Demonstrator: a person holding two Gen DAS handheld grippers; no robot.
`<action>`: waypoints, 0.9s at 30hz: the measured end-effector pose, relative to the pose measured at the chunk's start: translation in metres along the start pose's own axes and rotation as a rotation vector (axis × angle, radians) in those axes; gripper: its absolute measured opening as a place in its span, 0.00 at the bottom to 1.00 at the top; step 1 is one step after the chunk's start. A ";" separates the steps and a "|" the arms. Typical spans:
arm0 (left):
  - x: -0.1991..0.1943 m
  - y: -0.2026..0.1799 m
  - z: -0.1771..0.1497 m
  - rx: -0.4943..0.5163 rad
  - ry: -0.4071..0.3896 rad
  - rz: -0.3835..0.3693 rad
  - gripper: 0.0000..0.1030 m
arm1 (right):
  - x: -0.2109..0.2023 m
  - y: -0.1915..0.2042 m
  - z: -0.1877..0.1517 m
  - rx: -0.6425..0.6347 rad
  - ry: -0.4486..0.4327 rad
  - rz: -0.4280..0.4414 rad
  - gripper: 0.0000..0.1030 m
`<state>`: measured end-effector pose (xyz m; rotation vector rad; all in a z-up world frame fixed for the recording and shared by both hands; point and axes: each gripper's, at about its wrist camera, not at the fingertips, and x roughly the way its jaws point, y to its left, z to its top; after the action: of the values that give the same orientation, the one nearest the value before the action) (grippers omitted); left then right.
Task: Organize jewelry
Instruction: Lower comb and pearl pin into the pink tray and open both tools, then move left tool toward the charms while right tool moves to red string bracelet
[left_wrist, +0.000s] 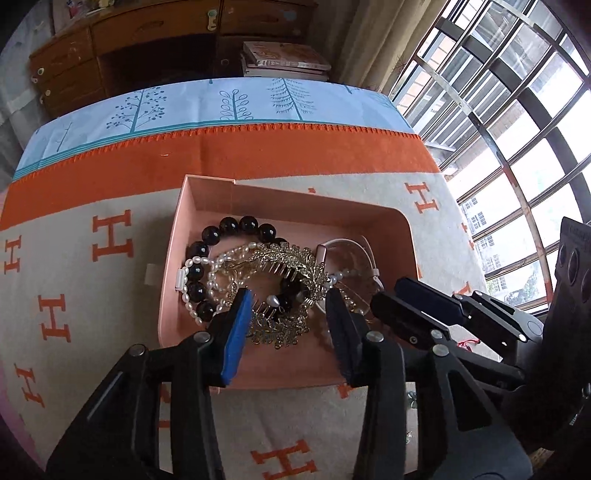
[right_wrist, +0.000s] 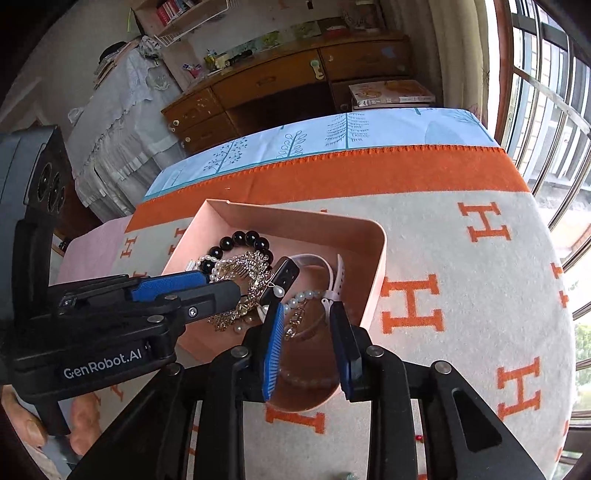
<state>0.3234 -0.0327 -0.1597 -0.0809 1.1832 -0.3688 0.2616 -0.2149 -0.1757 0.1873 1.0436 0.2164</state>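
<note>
An open pink box (left_wrist: 295, 197) (right_wrist: 306, 223) sits on the blanket and holds a tangle of jewelry. In it lie a black bead bracelet (left_wrist: 236, 225) (right_wrist: 245, 238), a pearl strand (left_wrist: 212, 284) (right_wrist: 304, 295), a gold leaf hair comb (left_wrist: 291, 258) (right_wrist: 247, 266) and a white fitness band (left_wrist: 347, 243) (right_wrist: 286, 273). My left gripper (left_wrist: 288, 299) (right_wrist: 221, 284) stands open over the gold comb, its pads on either side and not pressing. Beside it, my right gripper (right_wrist: 307, 308) (left_wrist: 391, 291) is open above the pearls at the box's near right corner.
The table wears a cream blanket with orange H letters (right_wrist: 410, 302) and an orange border (left_wrist: 221, 155). Behind stand a wooden cabinet (right_wrist: 266, 85) and stacked books (left_wrist: 284, 59). A barred window (left_wrist: 517, 110) fills the right. A person's hand (right_wrist: 83, 424) shows at lower left.
</note>
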 end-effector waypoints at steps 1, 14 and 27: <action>-0.005 0.003 -0.001 -0.009 -0.009 -0.004 0.39 | 0.000 -0.001 -0.001 -0.006 -0.008 0.005 0.27; -0.086 -0.022 -0.033 0.013 -0.136 -0.021 0.39 | -0.095 -0.007 -0.039 -0.058 -0.140 -0.026 0.28; -0.174 -0.092 -0.081 0.122 -0.255 -0.037 0.40 | -0.221 -0.027 -0.092 -0.084 -0.279 -0.102 0.35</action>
<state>0.1708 -0.0524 -0.0132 -0.0425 0.9062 -0.4487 0.0769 -0.2943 -0.0438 0.0848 0.7627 0.1371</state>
